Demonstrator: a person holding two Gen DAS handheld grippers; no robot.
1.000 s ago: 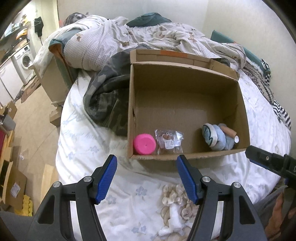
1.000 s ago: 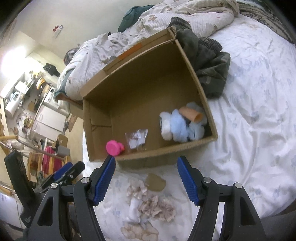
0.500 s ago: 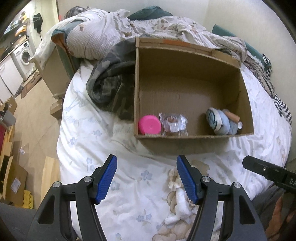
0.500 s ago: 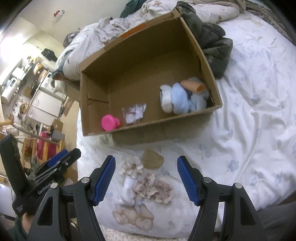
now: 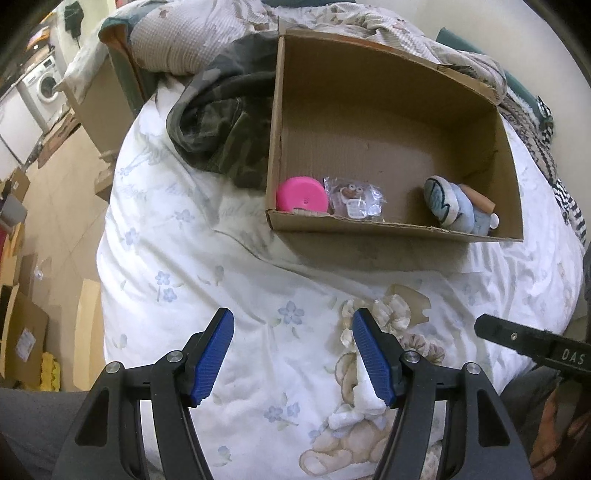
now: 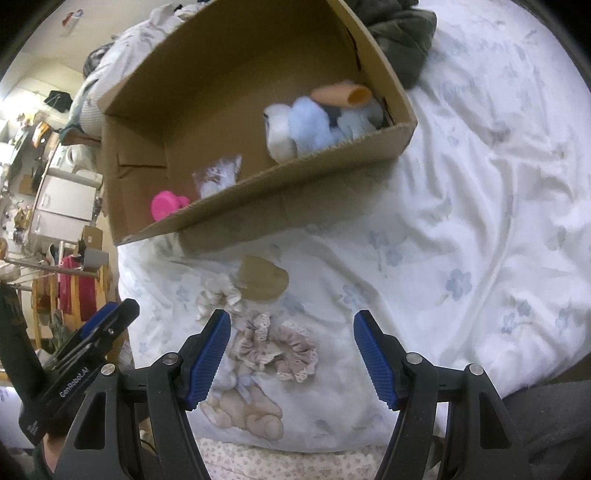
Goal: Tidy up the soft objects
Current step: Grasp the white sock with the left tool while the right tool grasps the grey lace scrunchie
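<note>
Sank toward bed since earlier frames: left gripper (image 5: 291,354) and right gripper (image 6: 291,354), both spread, empty. Lay on sheet before cardboard box (image 6: 280,177), between right pads: scrunchies (image 6: 277,347). Judged light, limp, squashy; best pinched across bunched ring.

My bed (image 5: 177,258), white sheet with blue flowers. Directly on it: my open cardboard box (image 5: 391,229); a camouflage garment (image 5: 221,122) touching the box's left wall; frilly scrunchies (image 6: 280,347) and a white rolled cloth (image 5: 364,391) near me; rumpled quilt (image 5: 207,33) at the far end
</note>
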